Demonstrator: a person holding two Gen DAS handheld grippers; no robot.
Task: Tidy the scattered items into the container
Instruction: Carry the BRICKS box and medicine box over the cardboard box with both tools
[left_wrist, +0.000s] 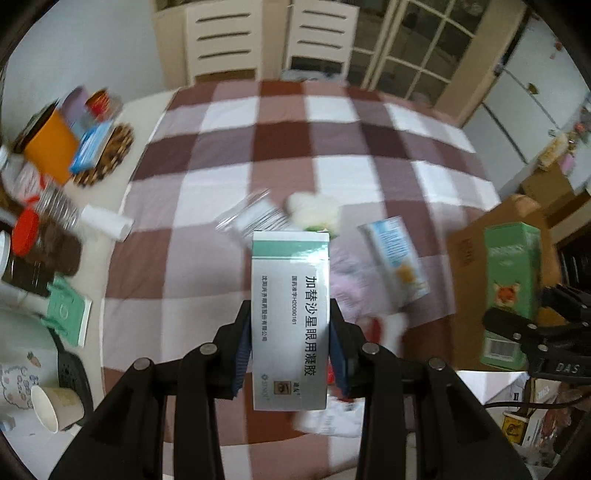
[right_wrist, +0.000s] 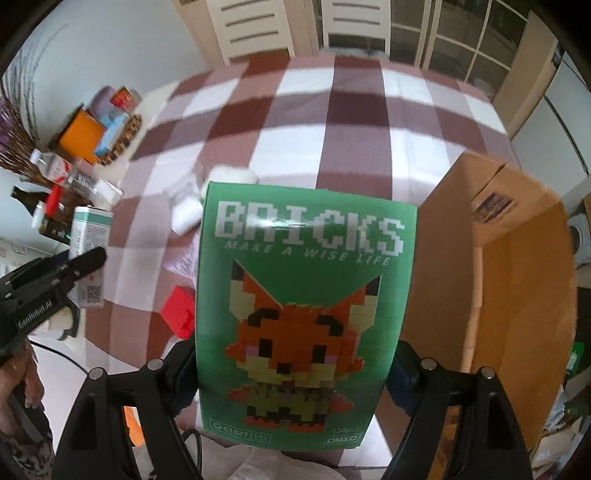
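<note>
Above the checked desk (left_wrist: 229, 155), my left gripper (left_wrist: 290, 347) is clenched on a white medicine box (left_wrist: 290, 317) with a teal band, held upright off the cloth. My right gripper (right_wrist: 295, 369) clamps a green bricks box (right_wrist: 303, 295) by its sides, just beside the open cardboard box (right_wrist: 517, 258) at the desk's right edge. Behind them a bottle (right_wrist: 186, 206), a red block (right_wrist: 179, 312) and a blue-and-white carton (left_wrist: 397, 258) lie scattered on the cloth.

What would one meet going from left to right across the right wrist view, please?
Left gripper → red block → green Bricks box in the right gripper → cardboard box.
</note>
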